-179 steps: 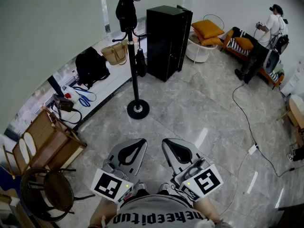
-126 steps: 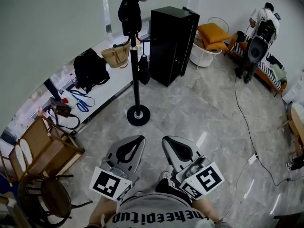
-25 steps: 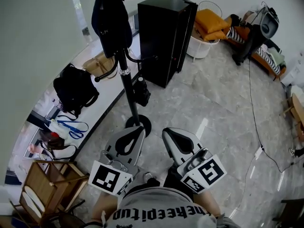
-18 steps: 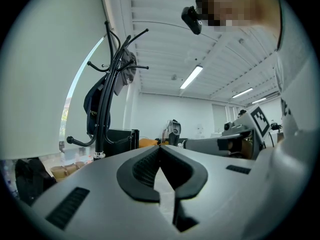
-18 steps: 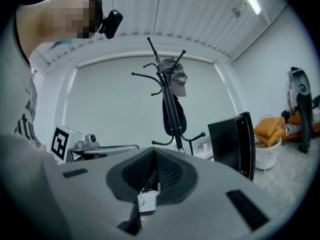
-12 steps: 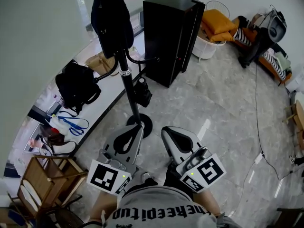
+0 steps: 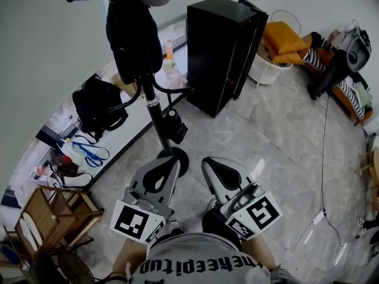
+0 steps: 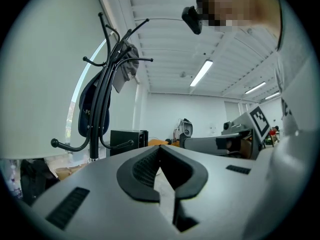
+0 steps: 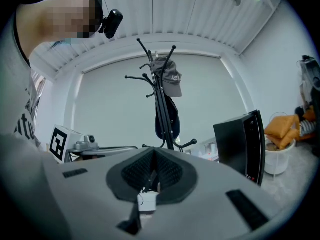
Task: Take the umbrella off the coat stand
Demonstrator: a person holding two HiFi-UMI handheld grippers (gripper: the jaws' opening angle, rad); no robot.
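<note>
Approach step, I judge. Left hand-held gripper (image 7: 168, 162) and right hand-held gripper (image 7: 208, 163) both clenched, empty. Folded umbrella (image 7: 176, 129) hangs low on coat stand (image 7: 155, 108), just ahead of the left. Next: unclench one, grasp umbrella, lift clear.

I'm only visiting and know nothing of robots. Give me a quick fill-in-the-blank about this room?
The left gripper and the right gripper both have their jaws ___.
The cabinet behind the coat stand is ___.
The cushions in the white basket are ___.
Missing words: shut; black; orange.
</note>
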